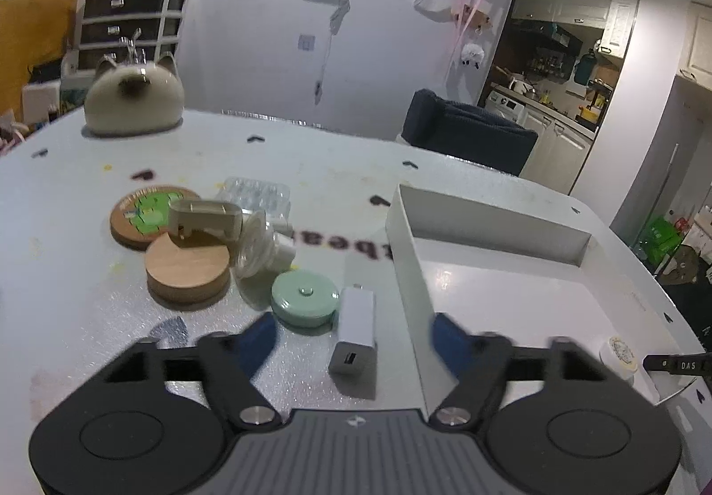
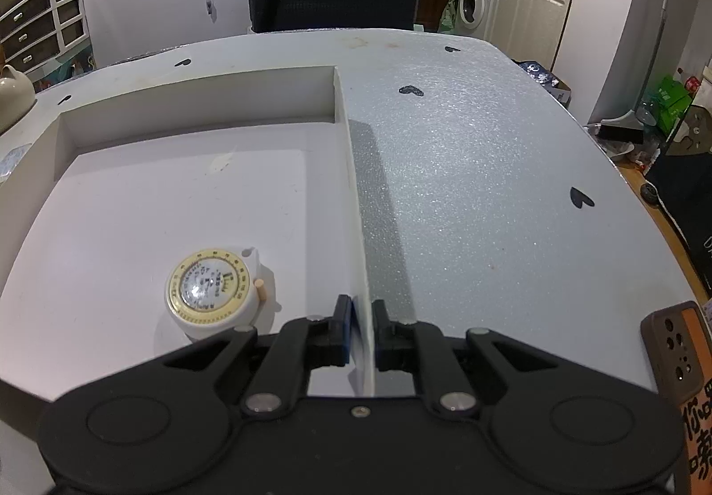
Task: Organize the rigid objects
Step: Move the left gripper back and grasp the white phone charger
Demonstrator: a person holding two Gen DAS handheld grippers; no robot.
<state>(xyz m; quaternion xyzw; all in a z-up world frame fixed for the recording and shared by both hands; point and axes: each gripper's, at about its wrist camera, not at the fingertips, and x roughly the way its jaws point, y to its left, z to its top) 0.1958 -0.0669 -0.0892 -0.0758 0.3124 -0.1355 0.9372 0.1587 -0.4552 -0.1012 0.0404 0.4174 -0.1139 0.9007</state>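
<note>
Nearest the left wrist camera, the left gripper stands with its blue-padded jaws spread and nothing pressed between them; they straddle the near end of a small white rectangular charger block and the left wall of the white tray. The block is smooth, hard plastic with a port on its near face, lying on the speckled, slightly glittery table cover just beside the tray wall. At about 11 o'clock from the block sits a flat, round, pale green case with a button in its middle. Further toward 10 o'clock lie a plain wooden disc, a cork-rimmed round coaster with a green print, a crinkled clear plastic piece and a beige clip-like object, bunched together and touching. A clear blister pack lies behind them. At the far left edge, around 10 o'clock, stands a rounded, cat-shaped ornament.

In the right wrist view, the right gripper is clamped on the thin right wall of the tray, one pad on each side of it. Inside the shallow, matt white tray, at 9 o'clock from the fingers, lies a round white tape measure with a yellow-ringed dial face. A dark padded chair back stands beyond the table at 12 o'clock.
</note>
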